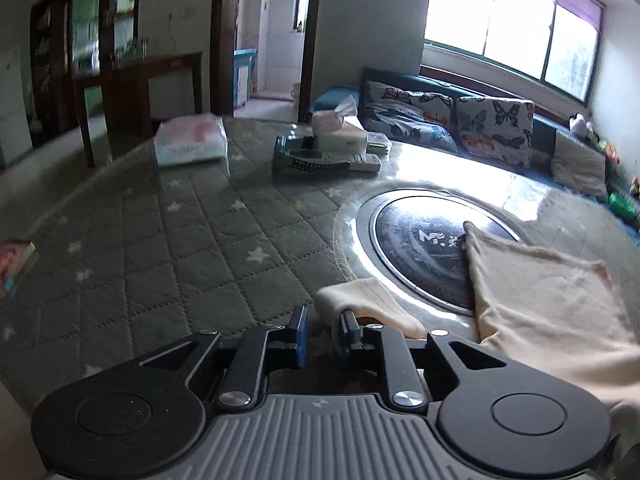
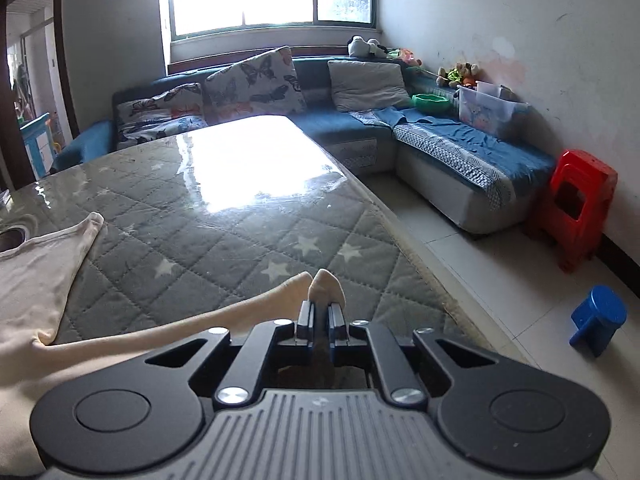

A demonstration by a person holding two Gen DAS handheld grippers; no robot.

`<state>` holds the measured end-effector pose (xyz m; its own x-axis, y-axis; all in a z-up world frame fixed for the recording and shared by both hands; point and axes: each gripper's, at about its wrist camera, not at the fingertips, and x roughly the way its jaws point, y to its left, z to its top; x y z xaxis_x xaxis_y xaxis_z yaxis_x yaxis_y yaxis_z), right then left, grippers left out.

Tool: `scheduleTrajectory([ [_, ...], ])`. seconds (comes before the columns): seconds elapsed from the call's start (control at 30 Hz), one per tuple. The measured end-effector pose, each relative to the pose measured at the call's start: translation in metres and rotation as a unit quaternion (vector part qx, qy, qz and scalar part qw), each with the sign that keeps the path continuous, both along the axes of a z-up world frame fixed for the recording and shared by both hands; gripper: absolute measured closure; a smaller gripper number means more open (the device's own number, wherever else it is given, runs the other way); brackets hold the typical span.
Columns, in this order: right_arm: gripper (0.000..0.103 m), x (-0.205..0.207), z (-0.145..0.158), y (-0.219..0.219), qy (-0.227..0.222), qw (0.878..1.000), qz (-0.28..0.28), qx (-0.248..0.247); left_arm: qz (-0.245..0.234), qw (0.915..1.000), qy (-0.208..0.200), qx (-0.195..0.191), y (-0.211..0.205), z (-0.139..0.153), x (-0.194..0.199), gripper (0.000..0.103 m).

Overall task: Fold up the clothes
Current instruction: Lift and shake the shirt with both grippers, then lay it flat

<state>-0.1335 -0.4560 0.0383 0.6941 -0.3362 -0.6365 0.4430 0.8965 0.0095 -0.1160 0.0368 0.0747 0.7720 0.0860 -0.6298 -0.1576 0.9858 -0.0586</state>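
A cream garment point(image 1: 540, 296) lies on the quilted grey table cover point(image 1: 180, 248), partly over a round black hotplate point(image 1: 420, 248). My left gripper point(image 1: 324, 322) sits at a cream corner of it point(image 1: 360, 300); its jaws stand a little apart and the cloth lies just beyond and beside the right finger. My right gripper point(image 2: 322, 312) is shut on another corner of the garment point(image 2: 326, 284), which pokes out past the fingertips. The cloth stretches from there left to the main body point(image 2: 36, 272).
A tissue box and remotes on a tray point(image 1: 328, 152) and a white packet point(image 1: 190, 140) lie at the table's far side. A blue sofa with butterfly cushions point(image 2: 256, 80) stands behind. A red stool point(image 2: 576, 204) and a blue stool point(image 2: 598, 318) stand on the floor at right.
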Motion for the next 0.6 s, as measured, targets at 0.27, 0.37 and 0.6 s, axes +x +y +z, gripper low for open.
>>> scheduleTrajectory([
  [0.27,0.088,-0.009,0.022,-0.001,-0.01,1.0,0.01,-0.024,0.048,0.9987,-0.005,0.02,0.023,0.007,-0.01,0.053],
  [0.37,0.087,-0.012,0.032,0.008,-0.014,0.999,0.038,-0.035,0.037,0.9992,-0.012,0.007,0.026,0.01,-0.016,0.055],
  [0.6,0.087,-0.007,0.041,0.055,-0.009,0.987,0.159,-0.018,-0.156,0.9876,0.004,-0.018,-0.037,-0.002,-0.033,0.069],
])
